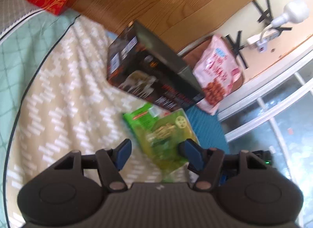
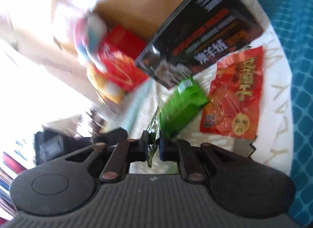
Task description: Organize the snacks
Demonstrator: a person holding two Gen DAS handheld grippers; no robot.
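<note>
I am working over a bed (image 1: 64, 98) with a cream patterned blanket, and the snacks lie in a loose cluster on it near the wooden headboard (image 1: 156, 2).

The biggest item is the black box (image 1: 148, 71), tilted with one end propped up. I judge it stiff and the heaviest here; it would want a grip across a narrow edge. Beyond it a pink bag (image 1: 217, 71) leans by the bed's edge. In the right wrist view a flat red pouch (image 2: 234, 94) lies just beside the box, soft, crinkly and probably slick. To the other side sits a red carton (image 2: 119, 63) with a yellow packet (image 2: 105, 87) against it; blur hides their details.

The green snack bag (image 2: 182, 104) lies between the box and the red pouch, near both grippers. It looks light and pillowy, so I expect it to sag and swing if lifted. Its flat sealed seam is the sensible hold. The right gripper (image 2: 153, 145) has its jaws clamped on a thin green film edge that I take to be that seam. The left gripper (image 1: 156, 151) has its jaws apart, holding nothing, one finger (image 1: 190, 149) over the bag (image 1: 164, 130).

Open blanket lies on the left gripper's side. Box and pouch crowd the bag elsewhere, so lifting upward looks safest.
</note>
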